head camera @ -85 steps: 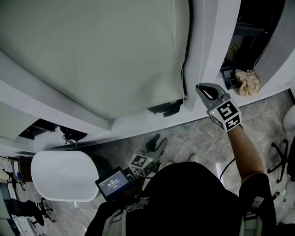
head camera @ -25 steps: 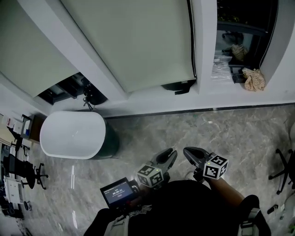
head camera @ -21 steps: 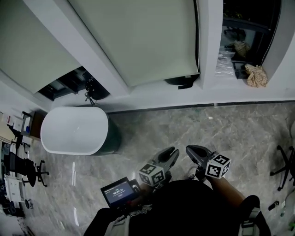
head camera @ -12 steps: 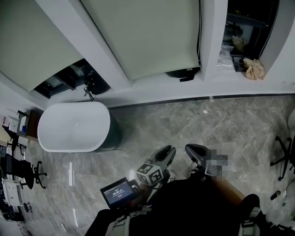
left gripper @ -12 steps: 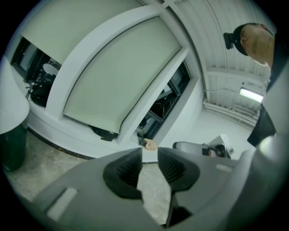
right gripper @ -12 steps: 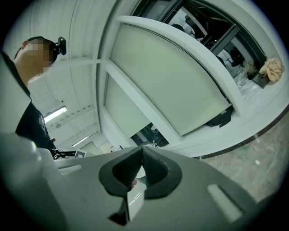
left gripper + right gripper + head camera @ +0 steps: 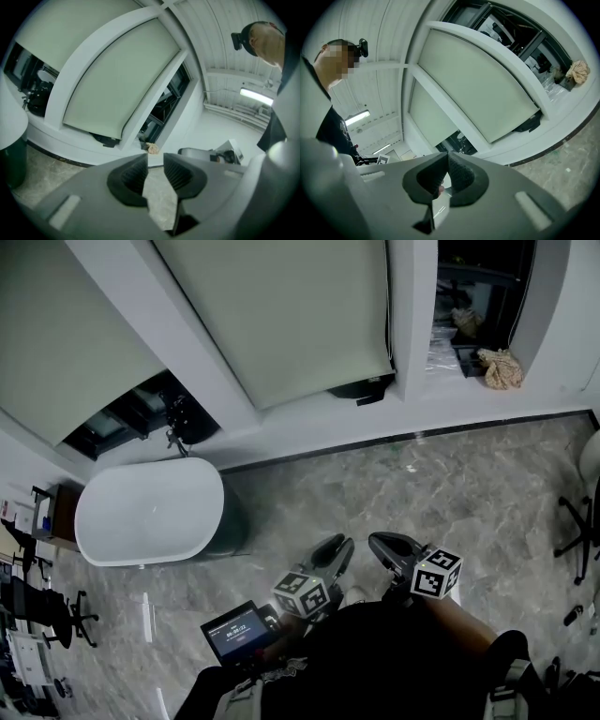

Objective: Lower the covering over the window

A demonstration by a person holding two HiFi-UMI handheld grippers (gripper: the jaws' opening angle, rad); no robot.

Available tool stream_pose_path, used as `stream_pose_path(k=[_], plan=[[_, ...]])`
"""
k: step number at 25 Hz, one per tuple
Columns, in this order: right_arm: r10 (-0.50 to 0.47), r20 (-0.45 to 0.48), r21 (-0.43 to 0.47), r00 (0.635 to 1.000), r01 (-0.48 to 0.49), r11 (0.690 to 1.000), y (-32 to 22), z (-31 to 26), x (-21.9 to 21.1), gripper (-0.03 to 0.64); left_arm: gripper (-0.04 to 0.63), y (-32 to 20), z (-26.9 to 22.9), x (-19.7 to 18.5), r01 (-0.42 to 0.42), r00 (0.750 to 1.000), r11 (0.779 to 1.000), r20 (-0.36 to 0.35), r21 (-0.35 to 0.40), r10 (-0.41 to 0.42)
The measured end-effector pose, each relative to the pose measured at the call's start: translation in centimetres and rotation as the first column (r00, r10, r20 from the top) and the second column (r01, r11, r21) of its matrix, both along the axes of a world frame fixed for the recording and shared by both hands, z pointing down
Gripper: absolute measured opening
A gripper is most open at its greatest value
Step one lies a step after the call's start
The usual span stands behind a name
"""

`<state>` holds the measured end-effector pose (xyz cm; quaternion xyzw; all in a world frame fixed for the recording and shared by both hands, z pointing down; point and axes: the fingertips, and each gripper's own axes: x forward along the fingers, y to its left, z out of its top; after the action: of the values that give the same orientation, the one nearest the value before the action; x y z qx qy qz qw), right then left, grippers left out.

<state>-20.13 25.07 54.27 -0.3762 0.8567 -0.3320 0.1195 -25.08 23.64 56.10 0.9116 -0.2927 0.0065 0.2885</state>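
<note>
The blind [image 7: 281, 315] hung over the middle pane, its hem just above the sill [image 7: 309, 427], with a dark gap left at the right end. The cord [image 7: 387, 306] ran down its right edge. Both tongs were well apart from it, low by the person's body over the floor [image 7: 469, 474]. The left tongs [image 7: 336, 547] stood partly open with nothing between the jaws; the right tongs [image 7: 382, 546] were closed and empty. The lowering looked nearly done. To finish it, the right tongs would likely need to pinch the cord squarely and draw it slowly and straight, stopping once the hem met the sill.
</note>
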Motion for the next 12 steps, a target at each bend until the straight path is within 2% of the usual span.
stream_pose_path(k=[6, 12], plan=[[0.036, 0.014, -0.008, 0.999, -0.036, 0.999, 0.44, -0.33, 0.93, 0.006, 0.101, 0.18, -0.81, 0.57, -0.019, 1.000, 1.000, -0.014, 0.016, 0.019], [0.027, -0.009, -0.001, 1.000, -0.027, 1.000, 0.61, -0.51, 0.46, 0.006, 0.100, -0.25, -0.99, 0.23, -0.012, 1.000, 1.000, -0.027, 0.014, 0.013]])
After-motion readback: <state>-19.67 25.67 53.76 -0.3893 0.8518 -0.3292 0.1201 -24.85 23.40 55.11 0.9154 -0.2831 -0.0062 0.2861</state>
